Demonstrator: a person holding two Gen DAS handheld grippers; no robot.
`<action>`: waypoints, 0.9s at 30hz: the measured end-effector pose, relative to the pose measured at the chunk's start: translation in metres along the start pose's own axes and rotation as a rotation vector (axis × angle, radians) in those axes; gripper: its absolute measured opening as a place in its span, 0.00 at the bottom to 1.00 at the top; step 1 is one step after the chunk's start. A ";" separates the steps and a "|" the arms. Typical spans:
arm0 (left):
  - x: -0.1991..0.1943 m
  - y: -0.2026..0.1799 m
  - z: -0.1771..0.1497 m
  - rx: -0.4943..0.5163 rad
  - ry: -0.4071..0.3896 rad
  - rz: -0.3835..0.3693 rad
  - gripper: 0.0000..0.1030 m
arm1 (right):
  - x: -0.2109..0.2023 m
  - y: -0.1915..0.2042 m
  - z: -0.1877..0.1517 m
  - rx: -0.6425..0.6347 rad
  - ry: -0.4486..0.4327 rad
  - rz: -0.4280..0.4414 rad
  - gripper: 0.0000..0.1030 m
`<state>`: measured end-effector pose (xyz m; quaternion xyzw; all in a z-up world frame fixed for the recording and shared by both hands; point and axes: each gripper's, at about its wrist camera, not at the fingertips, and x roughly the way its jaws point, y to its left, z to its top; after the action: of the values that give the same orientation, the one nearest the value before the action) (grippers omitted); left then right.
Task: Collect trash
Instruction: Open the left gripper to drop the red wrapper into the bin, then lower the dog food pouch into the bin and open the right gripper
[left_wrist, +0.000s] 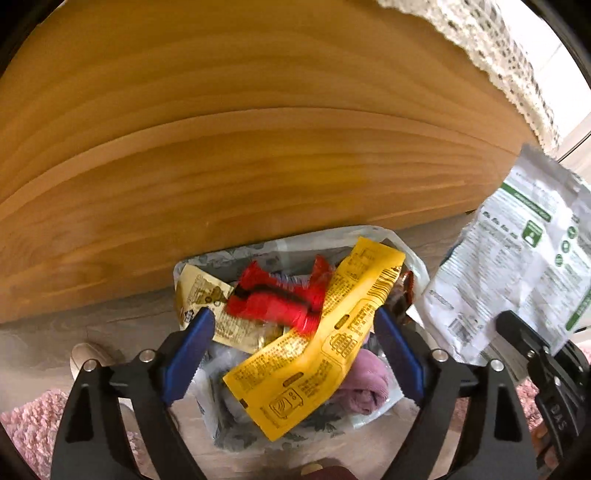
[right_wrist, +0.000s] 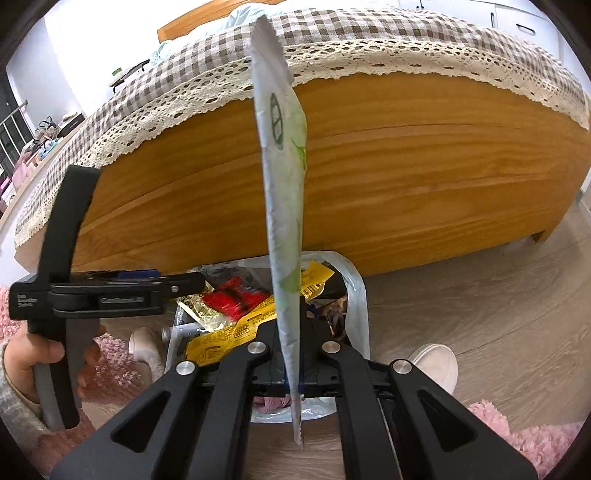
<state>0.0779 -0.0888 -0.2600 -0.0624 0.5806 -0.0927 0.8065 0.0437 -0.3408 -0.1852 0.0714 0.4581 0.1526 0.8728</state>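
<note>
A clear trash bag (left_wrist: 373, 232) stands open on the floor against the bed. It holds a red wrapper (left_wrist: 273, 302), a pale yellow sachet (left_wrist: 207, 295) and something purple (left_wrist: 365, 384). My left gripper (left_wrist: 295, 350) is open right above the bag. A yellow wrapper (left_wrist: 314, 332) lies loose between its blue pads (left_wrist: 188, 350), over the bag's mouth, and they do not press on it. My right gripper (right_wrist: 291, 332) is shut on a white and green pouch (right_wrist: 280, 147), which stands up edge-on over the bag (right_wrist: 354, 280). In the left wrist view that pouch (left_wrist: 517, 251) hangs at the right.
The wooden bed side (left_wrist: 258, 147) rises just behind the bag, with a checked, lace-edged cover (right_wrist: 369, 44) on top. Pink rug (right_wrist: 535, 439) lies at both lower corners. White shoes (right_wrist: 436, 362) stand beside the bag. A hand (right_wrist: 33, 354) holds the left gripper's handle.
</note>
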 end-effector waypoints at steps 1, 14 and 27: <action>-0.001 0.000 -0.001 0.002 0.004 0.001 0.85 | 0.000 0.000 0.000 -0.002 0.001 0.000 0.02; -0.030 0.019 -0.018 -0.013 -0.005 0.004 0.93 | 0.002 0.022 0.009 -0.051 0.017 0.042 0.02; -0.065 0.059 -0.038 -0.062 -0.042 0.046 0.93 | 0.033 0.062 0.013 0.012 0.139 0.205 0.02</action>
<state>0.0261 -0.0167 -0.2240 -0.0757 0.5677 -0.0547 0.8180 0.0593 -0.2714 -0.1872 0.1122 0.5087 0.2429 0.8183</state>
